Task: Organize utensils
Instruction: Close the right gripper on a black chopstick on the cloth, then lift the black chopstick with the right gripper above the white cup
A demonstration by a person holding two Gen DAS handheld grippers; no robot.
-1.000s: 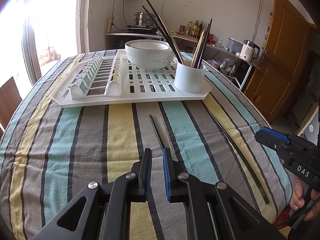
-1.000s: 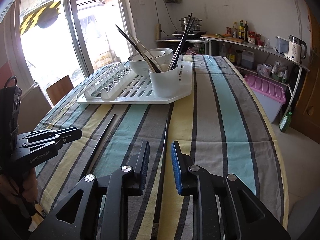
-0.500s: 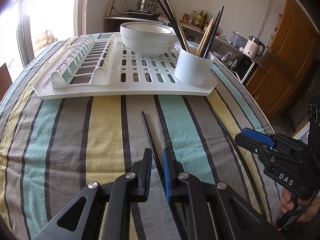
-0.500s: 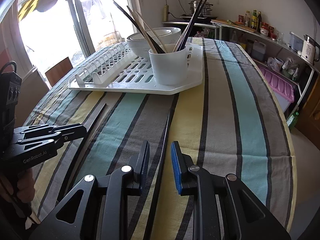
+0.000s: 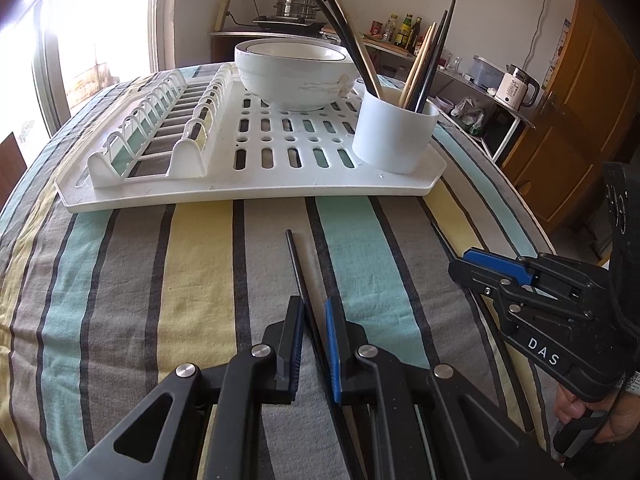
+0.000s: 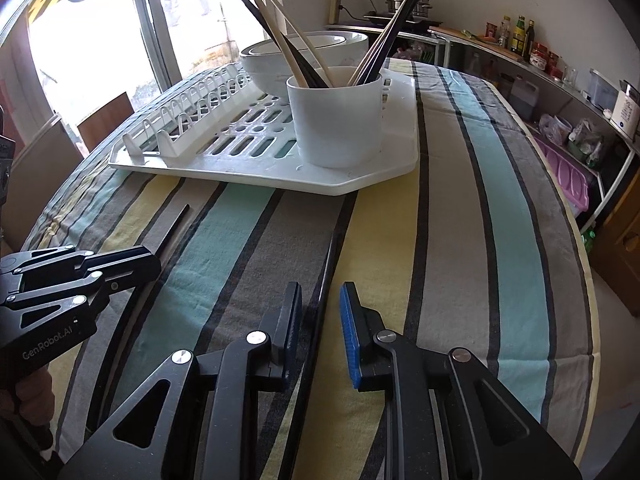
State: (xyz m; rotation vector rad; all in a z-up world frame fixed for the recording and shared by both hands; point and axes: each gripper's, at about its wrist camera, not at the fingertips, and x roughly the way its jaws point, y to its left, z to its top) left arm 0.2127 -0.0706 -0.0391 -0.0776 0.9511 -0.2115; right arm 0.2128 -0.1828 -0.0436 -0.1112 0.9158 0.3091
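Two black chopsticks lie loose on the striped tablecloth. One chopstick (image 5: 298, 268) runs between the fingers of my left gripper (image 5: 313, 312), which is open around it. The other chopstick (image 6: 323, 284) runs between the fingers of my right gripper (image 6: 320, 304), also open around it. A white utensil cup (image 5: 394, 134) holding several chopsticks stands on the near right corner of a white drying rack (image 5: 248, 184). The cup also shows in the right wrist view (image 6: 335, 118), as does the rack (image 6: 360, 178).
A stack of white bowls (image 5: 296, 72) sits on the rack behind the cup. Plate slots (image 5: 160, 128) fill the rack's left side. The table's right edge (image 6: 580, 240) drops off toward shelves with a kettle (image 5: 516, 86) and bottles.
Both grippers have moved forward and lower toward the rack. Each now has a chopstick deeper between its open fingers.
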